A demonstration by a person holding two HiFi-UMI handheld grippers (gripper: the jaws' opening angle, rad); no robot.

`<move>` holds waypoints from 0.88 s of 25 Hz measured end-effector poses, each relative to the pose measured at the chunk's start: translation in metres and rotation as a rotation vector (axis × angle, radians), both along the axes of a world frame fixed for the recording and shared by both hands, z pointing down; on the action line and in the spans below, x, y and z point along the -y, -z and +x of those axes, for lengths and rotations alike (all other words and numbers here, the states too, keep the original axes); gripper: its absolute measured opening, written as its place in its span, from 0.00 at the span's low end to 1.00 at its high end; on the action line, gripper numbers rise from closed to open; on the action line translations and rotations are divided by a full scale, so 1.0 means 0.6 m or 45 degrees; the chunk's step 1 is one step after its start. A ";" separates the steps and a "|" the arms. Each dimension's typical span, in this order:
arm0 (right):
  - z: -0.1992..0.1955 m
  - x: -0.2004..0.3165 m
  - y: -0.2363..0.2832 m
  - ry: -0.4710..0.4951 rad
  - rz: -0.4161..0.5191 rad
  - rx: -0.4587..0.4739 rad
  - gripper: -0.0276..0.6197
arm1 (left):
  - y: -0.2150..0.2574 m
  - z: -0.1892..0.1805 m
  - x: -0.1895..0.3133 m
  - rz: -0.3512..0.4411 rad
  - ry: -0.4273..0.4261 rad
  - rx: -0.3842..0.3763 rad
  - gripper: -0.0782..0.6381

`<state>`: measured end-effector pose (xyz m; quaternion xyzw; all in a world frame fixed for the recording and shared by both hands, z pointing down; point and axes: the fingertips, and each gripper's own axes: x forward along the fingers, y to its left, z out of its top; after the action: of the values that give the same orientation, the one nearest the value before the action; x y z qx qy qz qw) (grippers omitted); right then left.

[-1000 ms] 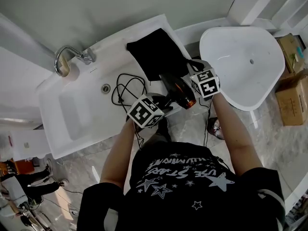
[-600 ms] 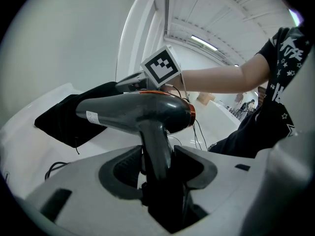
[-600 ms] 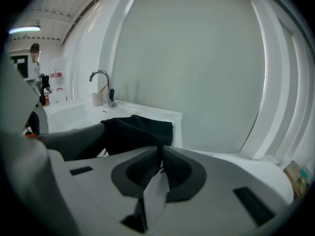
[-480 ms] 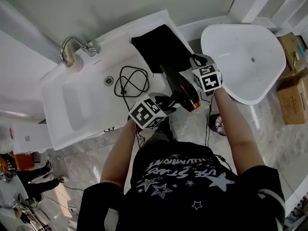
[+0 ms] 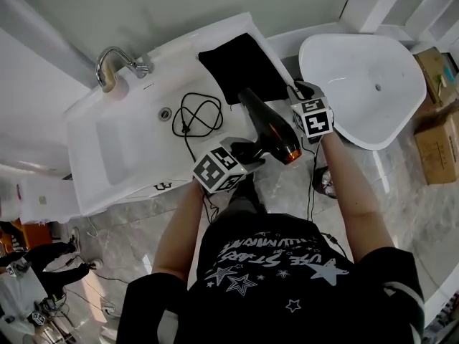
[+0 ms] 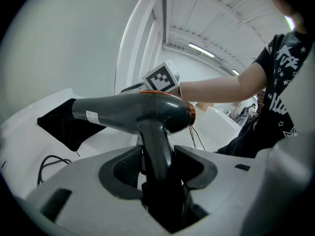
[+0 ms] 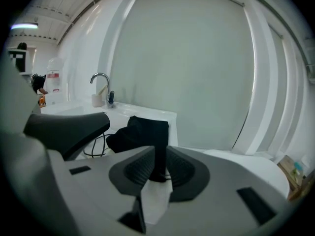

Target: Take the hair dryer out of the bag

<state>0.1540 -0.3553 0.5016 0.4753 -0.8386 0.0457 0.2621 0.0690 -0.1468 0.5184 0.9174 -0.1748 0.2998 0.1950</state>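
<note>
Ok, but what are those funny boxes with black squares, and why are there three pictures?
A person holds a hand tool, called a gripper, in each hand. The patterned cubes are part of those tools. One picture comes from a camera on the person's head, looking down. The other two come from cameras riding on each gripper, looking along its jaws. Below is a white sink with a tap, a coiled cord and a flat black bag. The left gripper is clamped on the handle of the hair dryer. The right gripper has its jaws opening, with a bit of the bag between them.
</note>
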 end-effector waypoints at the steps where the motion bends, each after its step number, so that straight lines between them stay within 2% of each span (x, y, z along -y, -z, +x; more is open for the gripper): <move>1: 0.004 -0.008 0.004 -0.002 0.008 0.012 0.17 | 0.002 0.000 -0.003 0.004 0.008 -0.004 0.41; 7: 0.027 -0.052 0.048 -0.026 0.067 0.118 0.15 | 0.034 -0.004 -0.009 0.024 0.104 -0.088 0.41; 12: 0.055 -0.098 0.093 -0.053 0.126 0.215 0.05 | 0.070 0.004 -0.016 0.027 0.187 -0.219 0.41; 17: 0.072 -0.156 0.117 -0.041 0.131 0.334 0.05 | 0.100 0.015 -0.022 0.034 0.216 -0.336 0.41; 22: 0.081 -0.202 0.121 -0.074 0.145 0.375 0.05 | 0.115 0.021 -0.026 0.035 0.218 -0.433 0.41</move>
<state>0.2028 -0.2343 0.4290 0.5017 -0.8551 0.0749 0.1076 0.0817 -0.1311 0.4496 0.9392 -0.2209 0.1201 0.2339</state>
